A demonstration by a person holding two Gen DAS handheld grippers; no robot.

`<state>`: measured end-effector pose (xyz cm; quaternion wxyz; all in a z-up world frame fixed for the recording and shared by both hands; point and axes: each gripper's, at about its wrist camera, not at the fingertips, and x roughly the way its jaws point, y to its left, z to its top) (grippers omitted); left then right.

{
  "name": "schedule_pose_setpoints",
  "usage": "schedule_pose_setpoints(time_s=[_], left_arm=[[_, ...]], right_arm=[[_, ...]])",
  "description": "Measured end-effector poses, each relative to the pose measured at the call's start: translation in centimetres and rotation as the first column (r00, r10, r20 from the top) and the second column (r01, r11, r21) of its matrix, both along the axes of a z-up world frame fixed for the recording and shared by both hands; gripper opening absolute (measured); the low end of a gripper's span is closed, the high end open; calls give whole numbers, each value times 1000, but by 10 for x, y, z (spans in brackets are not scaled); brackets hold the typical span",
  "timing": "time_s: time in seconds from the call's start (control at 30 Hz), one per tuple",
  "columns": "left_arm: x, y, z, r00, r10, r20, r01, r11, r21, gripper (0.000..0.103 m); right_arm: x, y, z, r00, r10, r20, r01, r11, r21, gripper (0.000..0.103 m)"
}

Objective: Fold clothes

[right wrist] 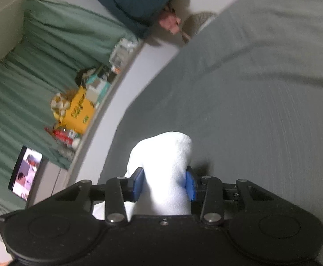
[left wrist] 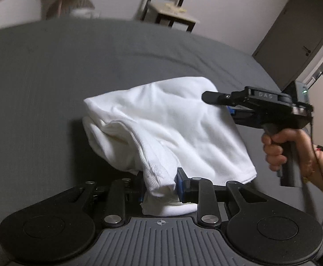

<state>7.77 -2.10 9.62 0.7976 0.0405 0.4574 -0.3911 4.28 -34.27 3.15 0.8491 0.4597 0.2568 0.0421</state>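
Note:
A white garment (left wrist: 161,124) is held up above the grey bed sheet (left wrist: 50,77), bunched and partly folded. My left gripper (left wrist: 160,187) is shut on its ribbed near edge. My right gripper (left wrist: 225,105) shows at the right of the left wrist view, held by a hand, shut on the garment's far right edge. In the right wrist view my right gripper (right wrist: 164,182) clamps a bulge of the white garment (right wrist: 165,166) between its blue pads (right wrist: 190,182). The rest of the garment is hidden there.
The grey bed sheet (right wrist: 250,110) fills most of both views. A white wall ledge (right wrist: 126,84) runs along the bed's edge with a yellow box (right wrist: 79,110) and clutter, green curtains (right wrist: 28,77) behind. A small table (left wrist: 174,13) and a door (left wrist: 294,35) stand beyond the bed.

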Motion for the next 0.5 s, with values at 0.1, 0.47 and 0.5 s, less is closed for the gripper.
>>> schedule_pose_setpoints(time_s=[0.1, 0.47, 0.5], left_arm=[[9, -22, -1, 998, -11, 58, 11, 1000, -1, 28], [53, -154, 1, 973, -25, 229, 31, 999, -23, 28], [58, -166, -1, 971, -27, 239, 31, 999, -13, 28]], right_arm=[[2, -18, 20, 1000, -23, 16, 24, 996, -83, 38], [0, -119, 39, 981, -194, 0, 192, 966, -173, 38], [2, -126, 36, 978, -209, -9, 204, 964, -171, 38]])
